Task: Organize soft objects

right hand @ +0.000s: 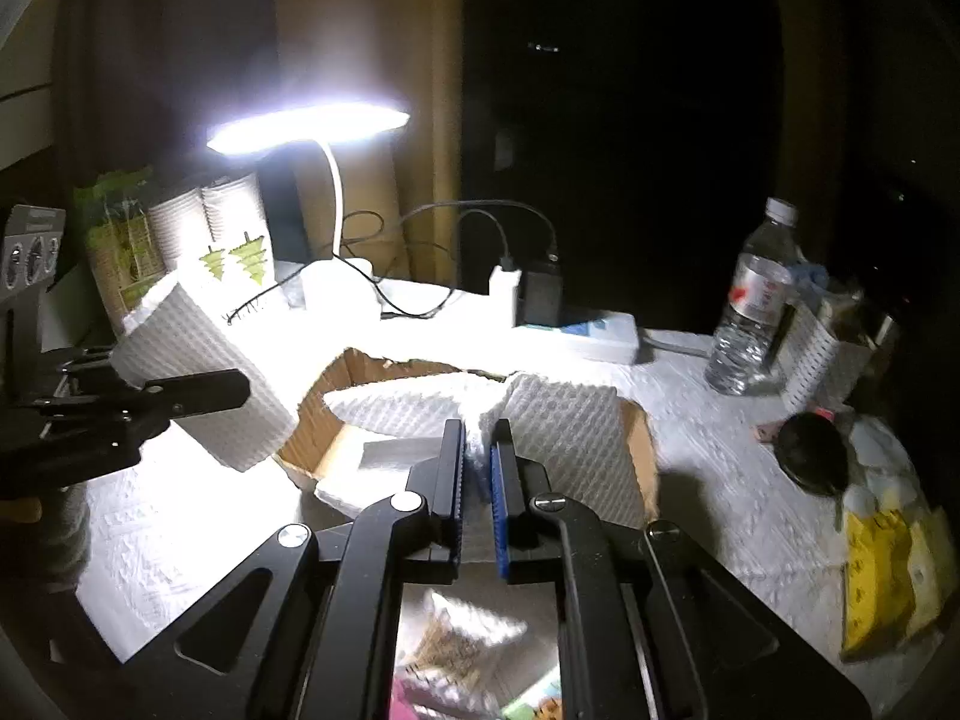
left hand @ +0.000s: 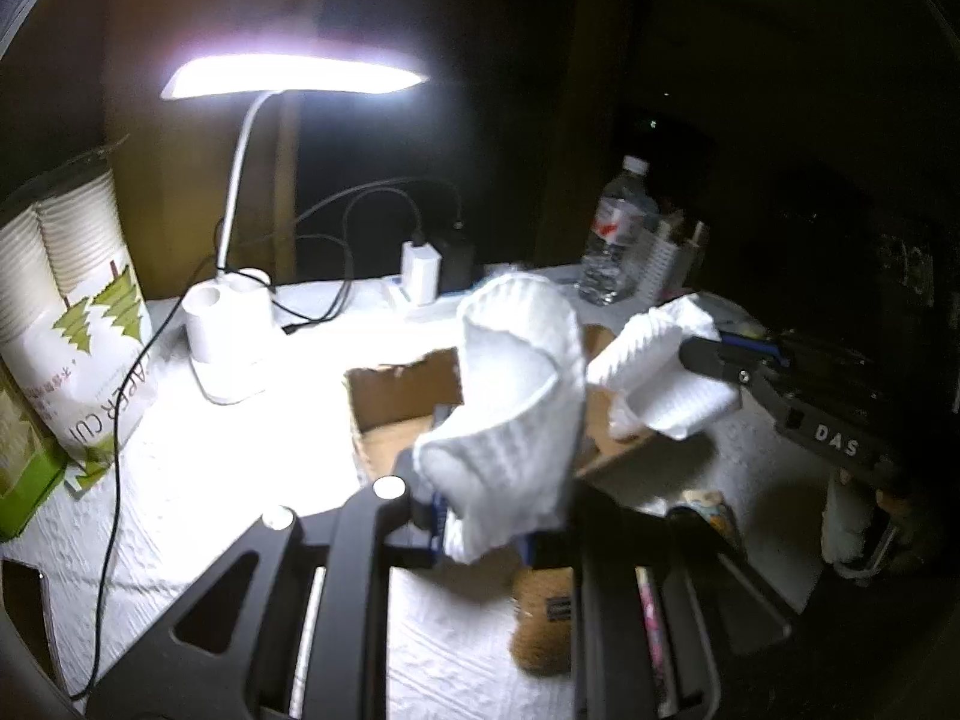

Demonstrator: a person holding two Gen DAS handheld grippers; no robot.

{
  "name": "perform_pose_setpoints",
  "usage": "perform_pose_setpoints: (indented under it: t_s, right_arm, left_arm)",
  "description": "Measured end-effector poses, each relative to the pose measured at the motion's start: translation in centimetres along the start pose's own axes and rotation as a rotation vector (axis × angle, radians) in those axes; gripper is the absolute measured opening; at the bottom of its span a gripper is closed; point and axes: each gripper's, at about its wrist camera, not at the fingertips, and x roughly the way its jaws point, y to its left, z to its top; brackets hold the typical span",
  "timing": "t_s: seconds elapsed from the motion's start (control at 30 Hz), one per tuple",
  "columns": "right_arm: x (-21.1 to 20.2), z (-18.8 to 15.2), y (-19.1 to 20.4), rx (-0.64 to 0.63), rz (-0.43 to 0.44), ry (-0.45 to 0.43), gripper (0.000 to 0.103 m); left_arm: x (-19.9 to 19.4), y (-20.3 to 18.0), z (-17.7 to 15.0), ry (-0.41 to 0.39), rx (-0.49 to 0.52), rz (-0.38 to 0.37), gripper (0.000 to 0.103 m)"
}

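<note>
A white waffle-textured cloth hangs stretched between both grippers above an open cardboard box. My left gripper is shut on one end of the cloth. My right gripper is shut on the other end, over the box. In the left wrist view the right gripper comes in from the right, pinching the cloth's far end. In the right wrist view the left gripper holds its end of the cloth at the left.
A lit desk lamp stands at the back left beside a paper cup pack. Chargers and cables and a water bottle stand behind the box. A dark round object and yellow packets lie at the right.
</note>
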Motion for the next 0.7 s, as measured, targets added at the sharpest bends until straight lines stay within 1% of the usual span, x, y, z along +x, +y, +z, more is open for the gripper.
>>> perform_pose_setpoints:
  t_s: [0.2,0.47,0.63,0.7]
  right_arm:
    - [1.9,1.0,0.2,-0.008,0.030,0.009,0.008]
    - [4.4,0.9,-1.0,0.010,0.061,0.035,0.008]
    - [5.7,0.9,-1.7,0.023,0.082,0.044,0.008]
    - [6.0,0.9,-1.9,0.027,0.088,0.046,0.008]
  left_arm:
    - [2.7,1.3,0.7,0.030,-0.025,0.005,0.017]
    - [7.2,1.6,0.3,0.102,-0.034,0.030,0.017]
    - [9.3,1.9,0.4,0.133,-0.040,0.043,0.018]
    - [10.3,2.0,0.5,0.154,-0.041,0.047,0.019]
